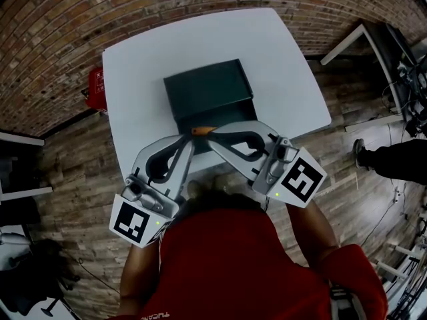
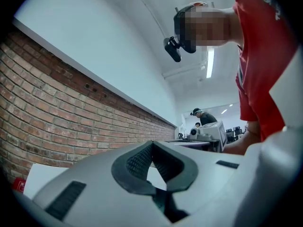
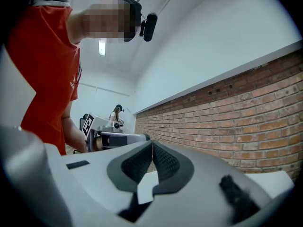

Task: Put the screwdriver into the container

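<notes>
A dark box-shaped container (image 1: pixel 208 95) sits in the middle of the white table (image 1: pixel 280 65). An orange piece of the screwdriver (image 1: pixel 204 131) shows just at the container's near edge; the rest is hidden by the grippers. My left gripper (image 1: pixel 189 141) and right gripper (image 1: pixel 209 137) meet tip to tip right by that orange piece, above the table's near edge. In the left gripper view the left gripper (image 2: pixel 151 144) has its ribbed pads pressed together with nothing between them. The right gripper (image 3: pixel 152 144) looks the same in its own view. Both views point up at the wall.
A brick wall (image 1: pixel 60 19) runs behind the table. A red object (image 1: pixel 95 89) stands on the floor at the table's left edge. White table legs (image 1: pixel 347 42) and another person's dark shoe and leg (image 1: pixel 383 157) are to the right.
</notes>
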Demonstrator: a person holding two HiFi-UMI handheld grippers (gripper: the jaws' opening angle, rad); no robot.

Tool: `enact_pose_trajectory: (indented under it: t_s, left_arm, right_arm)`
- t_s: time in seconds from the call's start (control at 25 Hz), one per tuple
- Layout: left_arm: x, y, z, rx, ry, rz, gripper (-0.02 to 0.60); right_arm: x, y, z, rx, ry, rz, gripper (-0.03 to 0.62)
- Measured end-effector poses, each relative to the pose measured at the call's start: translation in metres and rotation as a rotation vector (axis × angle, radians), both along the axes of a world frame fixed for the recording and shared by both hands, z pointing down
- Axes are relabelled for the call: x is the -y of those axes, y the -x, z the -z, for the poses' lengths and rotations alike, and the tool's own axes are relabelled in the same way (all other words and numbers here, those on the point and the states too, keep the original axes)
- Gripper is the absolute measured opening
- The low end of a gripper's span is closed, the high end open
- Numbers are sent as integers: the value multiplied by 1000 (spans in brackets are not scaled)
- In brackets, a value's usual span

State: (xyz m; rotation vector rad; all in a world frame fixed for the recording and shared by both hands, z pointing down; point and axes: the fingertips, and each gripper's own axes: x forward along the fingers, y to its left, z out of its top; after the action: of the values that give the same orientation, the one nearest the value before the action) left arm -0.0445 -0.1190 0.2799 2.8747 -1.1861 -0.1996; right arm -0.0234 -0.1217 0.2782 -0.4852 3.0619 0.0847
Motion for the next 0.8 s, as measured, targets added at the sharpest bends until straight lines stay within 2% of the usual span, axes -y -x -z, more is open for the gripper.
enact_pose_trajectory:
  t_s: [0.4, 0.8]
  left_arm:
    - [-14, -6, -1, -5, 1, -29, 12]
    - [-19, -11, -4, -17, 13, -60, 12]
  right_arm:
    - [-11, -9, 2, 73, 51, -57, 31]
    - [-14, -17, 1, 64, 36, -131, 31]
